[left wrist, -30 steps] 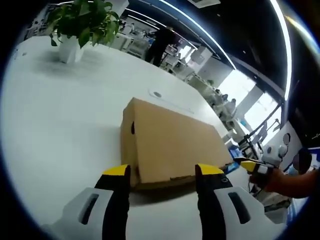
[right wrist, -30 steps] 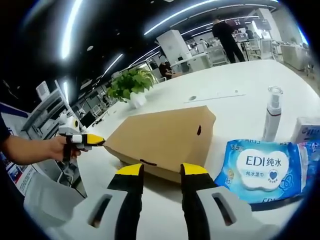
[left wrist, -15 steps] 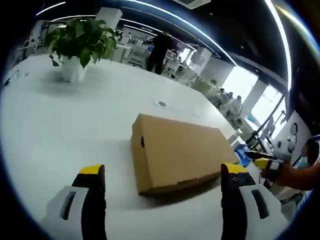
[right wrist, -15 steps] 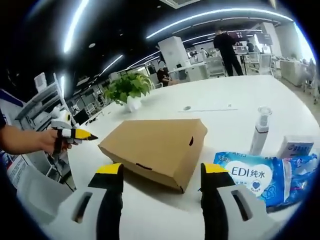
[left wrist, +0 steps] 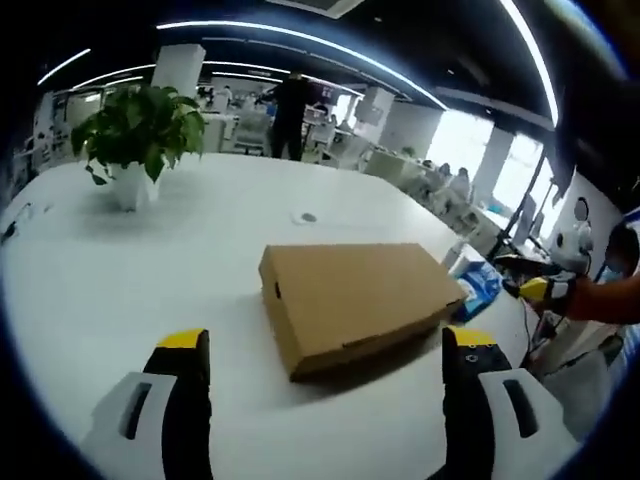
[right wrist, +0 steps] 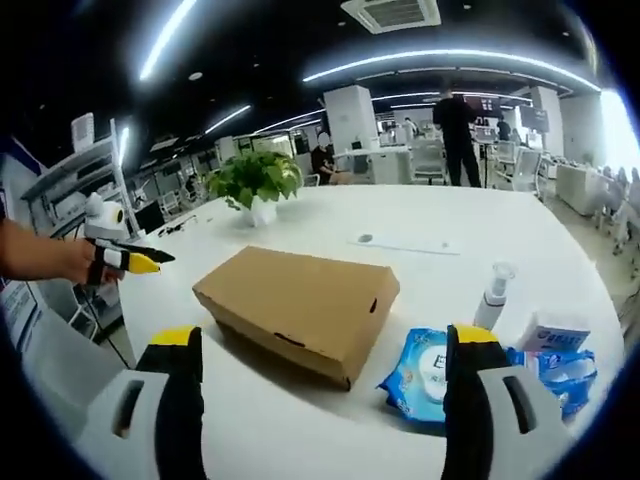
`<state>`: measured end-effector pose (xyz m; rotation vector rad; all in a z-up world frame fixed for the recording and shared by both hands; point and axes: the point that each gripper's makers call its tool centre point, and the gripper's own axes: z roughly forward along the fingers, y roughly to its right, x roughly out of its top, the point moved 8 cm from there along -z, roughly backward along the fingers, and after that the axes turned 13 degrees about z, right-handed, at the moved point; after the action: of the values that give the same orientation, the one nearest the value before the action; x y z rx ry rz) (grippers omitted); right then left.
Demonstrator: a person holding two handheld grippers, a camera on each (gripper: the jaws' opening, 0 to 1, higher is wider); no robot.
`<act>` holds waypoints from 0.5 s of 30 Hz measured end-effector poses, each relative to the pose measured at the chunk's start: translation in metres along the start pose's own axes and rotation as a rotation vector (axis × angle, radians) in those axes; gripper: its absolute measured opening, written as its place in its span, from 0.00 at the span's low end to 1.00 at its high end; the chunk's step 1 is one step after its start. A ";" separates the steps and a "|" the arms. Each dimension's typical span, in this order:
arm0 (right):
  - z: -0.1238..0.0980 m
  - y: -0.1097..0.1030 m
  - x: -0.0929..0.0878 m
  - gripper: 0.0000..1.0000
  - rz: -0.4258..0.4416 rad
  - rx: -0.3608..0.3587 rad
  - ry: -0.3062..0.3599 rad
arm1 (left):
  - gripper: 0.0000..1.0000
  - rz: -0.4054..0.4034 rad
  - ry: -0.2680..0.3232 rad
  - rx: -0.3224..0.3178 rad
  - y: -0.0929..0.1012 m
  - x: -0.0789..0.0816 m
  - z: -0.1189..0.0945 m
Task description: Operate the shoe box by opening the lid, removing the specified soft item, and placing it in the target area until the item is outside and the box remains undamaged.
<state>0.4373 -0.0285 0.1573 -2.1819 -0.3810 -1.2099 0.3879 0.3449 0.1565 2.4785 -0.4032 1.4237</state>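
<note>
Both grippers pulled back w/ jaws now wide apart, left gripper (left wrist: pixel 325 345) & right gripper (right wrist: pixel 325 340) off closed shoe box (left wrist: pixel 360 300).

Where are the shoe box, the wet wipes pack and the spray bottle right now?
shoe box (right wrist: pixel 300 300): right gripper view, middle of its closed lid.
wet wipes pack (right wrist: pixel 420 372): right gripper view, blue front face.
spray bottle (right wrist: pixel 490 298): right gripper view, upper body under the nozzle.

Both views look down over the white table (left wrist: pixel 110 270) from a little way back, from opposite sides. Each has the brown box (left wrist: pixel 360 300) (right wrist: pixel 300 305) at frame center. The plant (left wrist: pixel 135 135) (right wrist: pixel 255 180) sits upper left in both.
</note>
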 end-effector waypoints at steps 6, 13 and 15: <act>-0.021 -0.008 -0.008 0.96 -0.014 -0.051 -0.028 | 1.00 0.022 0.003 -0.011 0.017 -0.006 -0.023; -0.067 -0.023 -0.021 0.96 -0.109 -0.188 -0.026 | 1.00 0.034 0.016 0.032 0.043 -0.032 -0.053; -0.082 -0.030 -0.029 0.96 -0.109 -0.228 -0.008 | 1.00 0.016 0.032 0.022 0.049 -0.040 -0.058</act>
<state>0.3518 -0.0562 0.1761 -2.3864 -0.3862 -1.3614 0.3044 0.3242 0.1540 2.4719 -0.4032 1.4798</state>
